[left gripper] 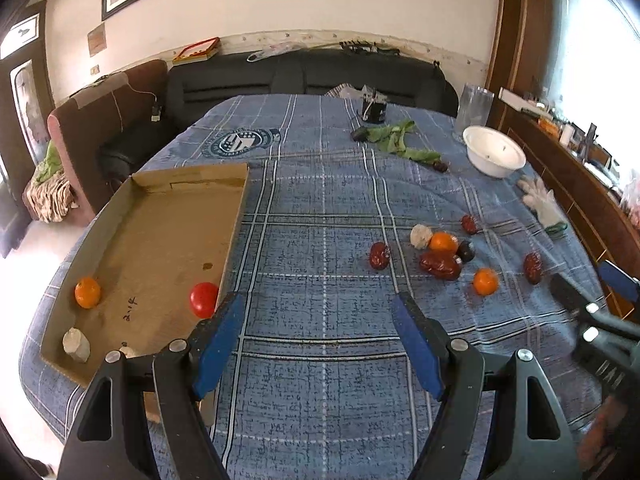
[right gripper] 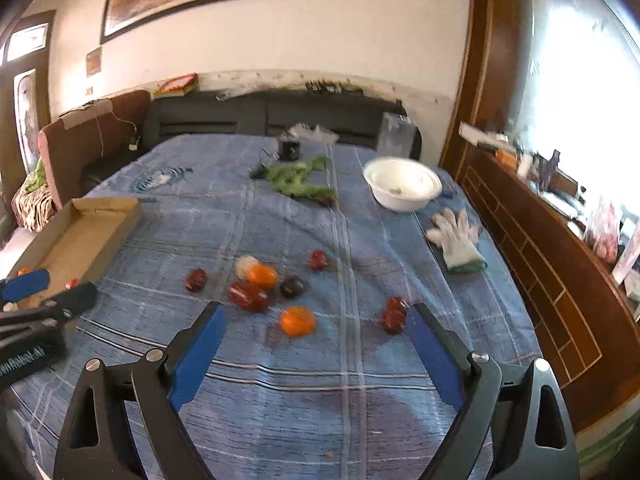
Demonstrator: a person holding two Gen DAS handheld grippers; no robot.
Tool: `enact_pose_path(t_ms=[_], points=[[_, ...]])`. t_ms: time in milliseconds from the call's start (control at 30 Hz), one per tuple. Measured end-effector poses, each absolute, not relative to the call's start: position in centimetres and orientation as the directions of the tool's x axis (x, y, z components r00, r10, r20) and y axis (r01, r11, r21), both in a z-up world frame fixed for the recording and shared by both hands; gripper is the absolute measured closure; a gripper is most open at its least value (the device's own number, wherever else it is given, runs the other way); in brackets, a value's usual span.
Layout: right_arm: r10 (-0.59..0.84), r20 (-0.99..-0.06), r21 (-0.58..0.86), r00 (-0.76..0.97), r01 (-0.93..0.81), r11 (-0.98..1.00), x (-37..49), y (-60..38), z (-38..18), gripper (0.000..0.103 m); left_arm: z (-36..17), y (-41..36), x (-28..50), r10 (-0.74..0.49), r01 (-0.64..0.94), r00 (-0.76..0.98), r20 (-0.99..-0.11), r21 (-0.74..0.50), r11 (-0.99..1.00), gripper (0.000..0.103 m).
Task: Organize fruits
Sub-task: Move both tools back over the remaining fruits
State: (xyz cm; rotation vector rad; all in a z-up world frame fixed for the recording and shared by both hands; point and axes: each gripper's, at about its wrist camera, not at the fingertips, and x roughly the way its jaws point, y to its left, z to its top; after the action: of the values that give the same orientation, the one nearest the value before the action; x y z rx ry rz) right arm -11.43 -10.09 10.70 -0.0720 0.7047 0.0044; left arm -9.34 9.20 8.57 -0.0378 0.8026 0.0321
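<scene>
On plaid cloth (left gripper: 320,240), round oranges (right gripper: 297,321), cardboard tray (left gripper: 160,216)

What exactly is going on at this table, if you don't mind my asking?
A person is sorting fruit with two handheld grippers. The cardboard tray already holds an orange, a red tomato and two pale pieces. More oranges, dark red fruits and a dark one lie loose on the blue checked cloth. Both the left gripper and right gripper hover with jaws open, holding nothing; the nearest loose orange lies ahead of the right one.
</scene>
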Motion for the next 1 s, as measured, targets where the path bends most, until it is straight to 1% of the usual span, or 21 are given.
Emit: enact_pose_path(t_ms=[67,200,333,433,567,600,667,767,833,900,933,967,1000], points=[[0.005,-0.701,0.007,0.714,0.001,1.000,-10.4,-13.3,9.5,0.009,7.7,9.1,-8.7,0.012,-0.036,0.680,-0.733,-0.017,0.999,0.028],[0.068,-0.768,0.142,0.637,0.066,0.988,-9.2,-18.5,7.1,0.009,5.8,8.4,-7.3,-0.025,-0.001,0.644,-0.765,-0.034,0.999,0.028],[0.123,-0.798,0.219,0.590,0.093,0.971,-8.3,-20.7,5.6,0.009,5.1,7.5,-5.6,-0.093,0.058,0.628,-0.772,-0.073,0.996,0.028],[0.184,-0.798,0.264,0.575,0.058,0.963,-7.4,-20.2,5.1,0.011,4.8,7.1,-4.0,-0.133,0.090,0.624,-0.770,-0.099,0.991,0.028],[0.232,-0.791,0.253,0.566,-0.043,0.967,-6.0,-17.1,5.1,0.020,4.4,7.0,-1.3,-0.151,0.094,0.629,-0.763,-0.118,0.989,0.028],[0.236,-0.789,0.237,0.567,-0.073,0.969,-5.6,-16.2,5.1,0.021,4.4,6.9,-0.7,-0.159,0.101,0.632,-0.759,-0.123,0.987,0.028],[0.234,-0.788,0.197,0.569,-0.128,0.972,-4.8,-14.3,4.9,0.028,4.0,6.6,0.3,-0.166,0.117,0.631,-0.758,-0.119,0.986,0.028],[0.231,-0.798,0.163,0.557,-0.169,0.972,-3.7,-12.6,4.0,0.035,3.1,6.1,1.4,-0.168,0.139,0.614,-0.771,-0.103,0.985,0.029],[0.223,-0.809,0.149,0.543,-0.178,0.973,-2.9,-12.0,3.3,0.037,2.5,5.7,1.9,-0.171,0.153,0.600,-0.781,-0.098,0.983,0.030],[0.247,-0.812,0.169,0.529,-0.191,0.967,-2.2,-11.6,2.8,0.038,1.9,5.3,2.2,-0.184,0.174,0.588,-0.788,-0.099,0.980,0.030],[0.251,-0.813,0.172,0.526,-0.194,0.966,-2.0,-11.4,2.7,0.038,1.6,5.2,2.4,-0.186,0.179,0.581,-0.792,-0.098,0.979,0.032],[0.250,-0.813,0.169,0.526,-0.197,0.966,-1.8,-11.2,2.6,0.038,1.3,5.0,2.6,-0.189,0.183,0.571,-0.799,-0.101,0.978,0.037],[0.248,-0.813,0.163,0.527,-0.202,0.966,-1.8,-11.0,2.6,0.038,1.1,4.9,2.6,-0.190,0.186,0.568,-0.801,-0.100,0.977,0.037]])
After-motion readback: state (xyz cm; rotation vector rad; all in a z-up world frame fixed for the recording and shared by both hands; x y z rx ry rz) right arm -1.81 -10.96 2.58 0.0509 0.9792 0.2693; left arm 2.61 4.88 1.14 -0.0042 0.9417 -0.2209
